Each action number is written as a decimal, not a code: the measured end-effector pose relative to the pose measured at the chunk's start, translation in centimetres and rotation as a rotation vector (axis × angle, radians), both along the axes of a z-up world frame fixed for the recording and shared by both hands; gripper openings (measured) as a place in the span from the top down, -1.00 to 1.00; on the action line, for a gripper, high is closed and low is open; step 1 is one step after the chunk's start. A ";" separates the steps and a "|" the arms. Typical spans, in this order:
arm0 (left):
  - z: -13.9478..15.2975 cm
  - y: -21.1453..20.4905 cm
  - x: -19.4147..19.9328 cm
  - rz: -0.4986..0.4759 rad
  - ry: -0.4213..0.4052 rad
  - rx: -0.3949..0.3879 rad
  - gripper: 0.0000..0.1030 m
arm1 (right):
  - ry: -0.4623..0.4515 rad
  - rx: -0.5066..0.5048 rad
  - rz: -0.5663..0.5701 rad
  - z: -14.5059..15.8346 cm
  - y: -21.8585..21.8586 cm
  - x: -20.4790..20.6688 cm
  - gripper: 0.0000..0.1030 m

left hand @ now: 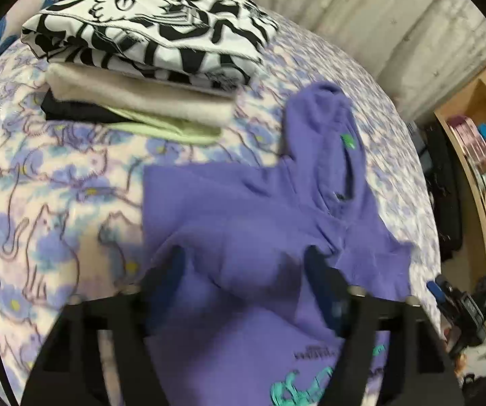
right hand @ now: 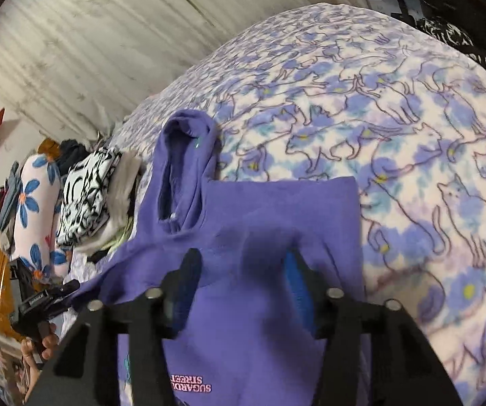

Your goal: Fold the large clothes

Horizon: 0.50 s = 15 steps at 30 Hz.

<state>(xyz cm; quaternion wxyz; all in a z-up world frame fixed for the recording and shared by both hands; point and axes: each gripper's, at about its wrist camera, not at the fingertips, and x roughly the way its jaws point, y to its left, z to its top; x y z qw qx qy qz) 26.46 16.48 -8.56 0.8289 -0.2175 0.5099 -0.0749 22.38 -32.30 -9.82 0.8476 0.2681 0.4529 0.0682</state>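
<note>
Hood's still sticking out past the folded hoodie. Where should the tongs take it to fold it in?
Probably take the hood by its far rounded tip, coming from above. It lies flat and loose beyond the hoodie body, so the tip should lift freely and fold back toward you.

Bed with cat-print blanket, purple hoodie lying flat, stack of folded clothes beside it

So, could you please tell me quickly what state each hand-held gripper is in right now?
Left hand-held gripper: open above the purple hoodie, holding nothing.
Right hand-held gripper: open above the hoodie, holding nothing.
</note>
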 end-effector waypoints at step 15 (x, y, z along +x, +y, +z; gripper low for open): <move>-4.1 -4.2 2.2 -0.212 -0.082 0.379 -0.47 | 0.047 -0.275 0.138 -4.6 1.0 3.6 -0.05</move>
